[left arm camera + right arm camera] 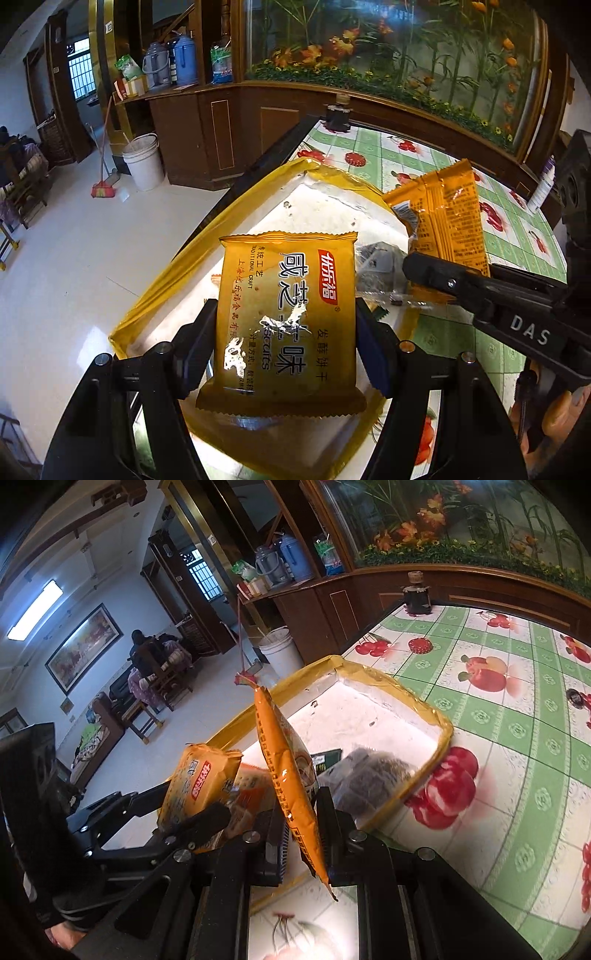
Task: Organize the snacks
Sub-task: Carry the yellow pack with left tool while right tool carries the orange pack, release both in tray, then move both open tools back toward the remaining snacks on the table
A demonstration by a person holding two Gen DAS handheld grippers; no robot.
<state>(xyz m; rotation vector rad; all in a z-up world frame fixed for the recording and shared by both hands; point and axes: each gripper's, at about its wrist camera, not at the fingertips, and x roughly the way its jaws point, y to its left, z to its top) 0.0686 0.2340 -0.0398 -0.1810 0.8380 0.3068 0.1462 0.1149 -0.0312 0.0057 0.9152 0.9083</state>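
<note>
Golden foil biscuit packet (286,317) clamped in left gripper (286,332), orange snack pouch (291,786) pinched in right gripper (301,834); next, releasing both into yellow-taped white box (441,734).

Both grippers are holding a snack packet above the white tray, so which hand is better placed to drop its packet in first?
Probably left. The left gripper holds its biscuit packet flat, over bare floor of the tray. The right gripper's orange packet hangs edge-on near the tray's corner.
</note>
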